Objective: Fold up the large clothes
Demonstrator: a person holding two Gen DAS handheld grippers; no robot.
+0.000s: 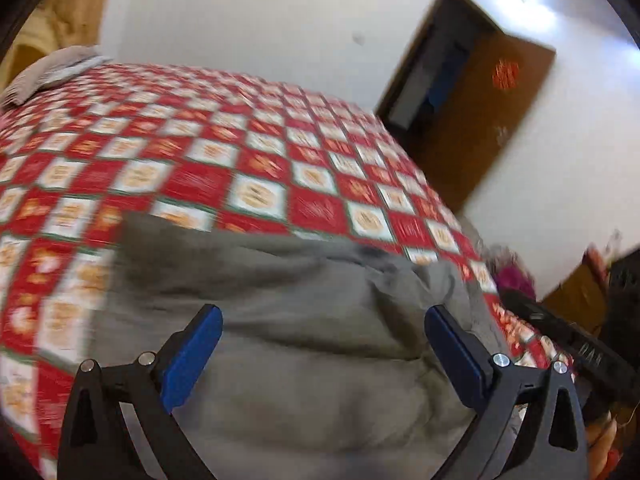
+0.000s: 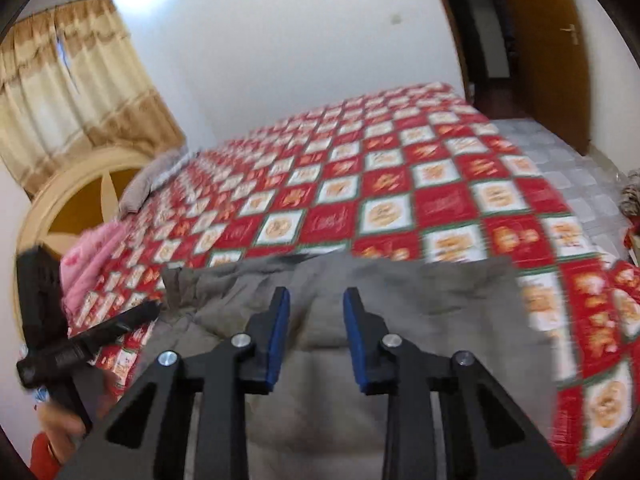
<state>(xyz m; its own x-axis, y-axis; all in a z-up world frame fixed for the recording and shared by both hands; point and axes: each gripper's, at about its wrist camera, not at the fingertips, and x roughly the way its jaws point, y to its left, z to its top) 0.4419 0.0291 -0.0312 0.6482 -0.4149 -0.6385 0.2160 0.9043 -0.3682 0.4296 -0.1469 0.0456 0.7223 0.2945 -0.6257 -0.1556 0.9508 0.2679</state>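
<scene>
A large grey garment [image 1: 280, 320] lies rumpled on the near part of a bed with a red and white checked cover [image 1: 240, 152]. My left gripper [image 1: 324, 316] hangs over the garment with its blue-padded jaws wide open and empty. In the right wrist view the same grey garment [image 2: 420, 320] lies on the checked cover [image 2: 400, 184]. My right gripper [image 2: 316, 300] is above its middle, jaws partly open, with nothing between them. The left gripper's black body [image 2: 88, 340] shows at the left edge, and the right gripper's black body [image 1: 580, 348] shows at the right.
A grey pillow [image 1: 48, 72] lies at the bed's far end, by a rounded wooden headboard [image 2: 80, 204]. A pink cloth [image 2: 92, 264] sits at the bed's left edge. A brown door [image 1: 480, 120] stands open in the white wall. Beige curtains [image 2: 72, 92] hang at the back left.
</scene>
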